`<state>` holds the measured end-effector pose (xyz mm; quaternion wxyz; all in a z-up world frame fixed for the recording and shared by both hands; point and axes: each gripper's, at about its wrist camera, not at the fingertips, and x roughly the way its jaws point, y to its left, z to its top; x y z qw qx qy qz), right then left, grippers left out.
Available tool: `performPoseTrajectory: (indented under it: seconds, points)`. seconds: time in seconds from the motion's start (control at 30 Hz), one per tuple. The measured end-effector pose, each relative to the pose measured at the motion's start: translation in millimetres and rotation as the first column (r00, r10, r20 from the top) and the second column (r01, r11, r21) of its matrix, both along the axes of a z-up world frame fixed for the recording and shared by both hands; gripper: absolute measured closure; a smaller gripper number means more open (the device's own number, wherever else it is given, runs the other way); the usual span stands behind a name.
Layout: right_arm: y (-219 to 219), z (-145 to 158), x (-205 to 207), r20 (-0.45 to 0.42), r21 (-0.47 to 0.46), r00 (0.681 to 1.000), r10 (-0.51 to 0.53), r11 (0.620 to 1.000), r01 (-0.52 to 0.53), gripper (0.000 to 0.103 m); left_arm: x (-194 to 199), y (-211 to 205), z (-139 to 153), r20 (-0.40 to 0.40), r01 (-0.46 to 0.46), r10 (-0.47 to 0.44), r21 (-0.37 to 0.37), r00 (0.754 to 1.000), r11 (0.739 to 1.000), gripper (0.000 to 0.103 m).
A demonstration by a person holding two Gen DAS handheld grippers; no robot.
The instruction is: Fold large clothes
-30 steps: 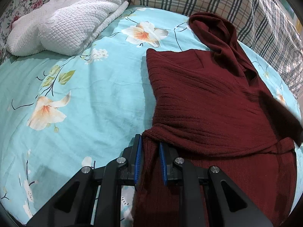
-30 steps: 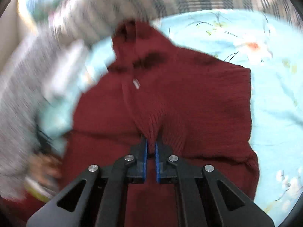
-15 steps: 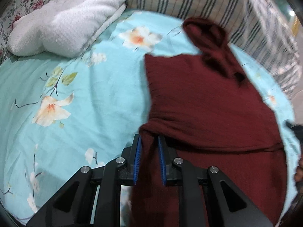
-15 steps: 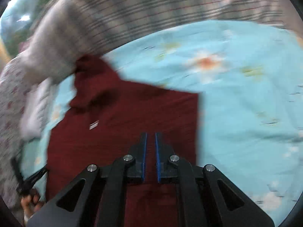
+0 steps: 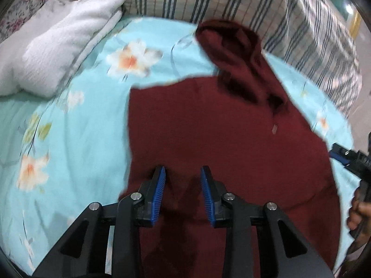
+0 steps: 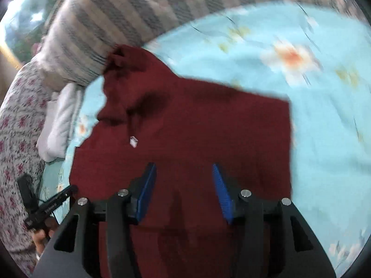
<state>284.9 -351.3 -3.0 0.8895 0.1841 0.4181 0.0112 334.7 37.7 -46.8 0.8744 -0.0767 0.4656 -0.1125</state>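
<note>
A dark red knit hooded sweater lies flat on the turquoise floral bedsheet, hood toward the striped cushion. It shows in the right wrist view too, with a small white tag near the neck. My left gripper is open and empty over the sweater's near part. My right gripper is open and empty over the sweater too. The right gripper's tip also shows at the right edge of the left wrist view. The left gripper shows at the lower left of the right wrist view.
A white textured towel or pillow lies at the far left of the bed. A striped plaid cushion runs along the back. A floral fabric lies at the left in the right wrist view.
Both grippers have opened and let go of the sweater fold. The sweater now lies flat, its folded band gone. Both cameras are in motion, with blur.
</note>
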Motion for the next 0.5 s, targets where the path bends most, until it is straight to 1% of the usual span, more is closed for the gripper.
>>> performPoseTrajectory:
  seconds: [0.07, 0.1, 0.17, 0.23, 0.3, 0.37, 0.43, 0.5]
  points:
    - [15, 10, 21, 0.047, -0.006, 0.998, 0.051, 0.999, -0.051, 0.052, 23, -3, 15, 0.020, -0.011, 0.012, -0.038, 1.000, 0.999, 0.069]
    - [24, 16, 34, 0.067, -0.024, 0.995, 0.077, 0.997, -0.076, 0.052, 36, -4, 21, 0.027, -0.018, 0.020, -0.050, 0.999, 0.999, 0.068]
    - [42, 25, 62, 0.091, -0.066, 0.988, 0.125, 0.991, -0.119, 0.052, 70, -9, 33, 0.036, -0.033, 0.036, -0.079, 0.999, 0.996, 0.067]
    - [55, 28, 99, 0.097, -0.096, 0.984, 0.151, 0.985, -0.142, 0.052, 103, -13, 37, 0.028, -0.035, 0.038, -0.107, 0.999, 0.994, 0.066]
    - [67, 32, 131, 0.098, -0.129, 0.980, 0.173, 0.979, -0.160, 0.052, 140, -17, 37, 0.009, -0.029, 0.031, -0.139, 0.999, 0.990, 0.064]
    - [82, 36, 161, 0.111, -0.170, 0.971, 0.212, 0.967, -0.192, 0.052, 179, -25, 33, -0.002, -0.027, 0.027, -0.151, 1.000, 0.988, 0.063]
    - [99, 37, 193, 0.120, -0.205, 0.957, 0.265, 0.950, -0.237, 0.052, 209, -31, 24, -0.012, -0.025, 0.023, -0.134, 1.000, 0.991, 0.062]
    - [109, 35, 215, 0.110, -0.246, 0.946, 0.306, 0.930, -0.272, 0.052, 225, -32, 14, -0.020, -0.032, 0.029, -0.116, 0.999, 0.993, 0.062]
